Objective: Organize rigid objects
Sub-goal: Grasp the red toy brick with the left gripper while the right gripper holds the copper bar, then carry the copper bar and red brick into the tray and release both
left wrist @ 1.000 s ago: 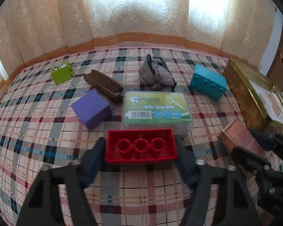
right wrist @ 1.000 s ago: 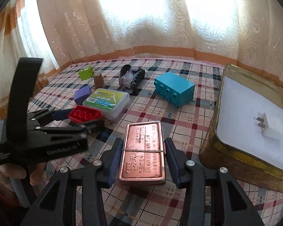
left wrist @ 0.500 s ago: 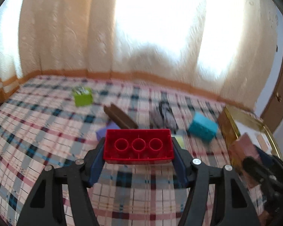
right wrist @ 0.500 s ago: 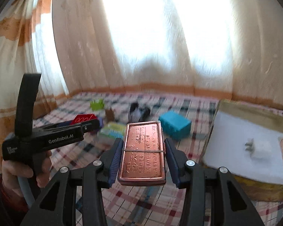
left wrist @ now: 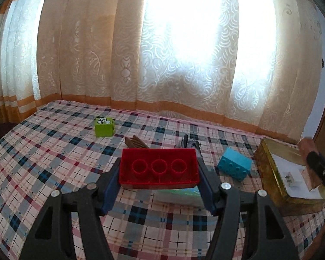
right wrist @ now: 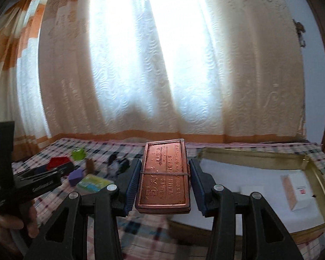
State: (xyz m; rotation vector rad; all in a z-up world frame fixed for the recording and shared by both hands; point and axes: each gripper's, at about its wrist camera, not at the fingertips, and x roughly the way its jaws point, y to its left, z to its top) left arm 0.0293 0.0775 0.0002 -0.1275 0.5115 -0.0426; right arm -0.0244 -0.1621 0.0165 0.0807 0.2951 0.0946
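My left gripper is shut on a red building brick and holds it above the plaid bed cover. My right gripper is shut on a flat copper tin with embossed writing, held in the air by the near left edge of the gold tray. The tray holds a white plug adapter and a small white box. The left gripper and its red brick also show at the left of the right wrist view.
On the bed lie a teal brick, a green cube, a brown comb, a grey cloth bundle, a purple block and a green-labelled clear box. Curtains hang behind.
Both grippers have risen from the bed with their objects. The right gripper has swung right with the tin, toward the gold tray.
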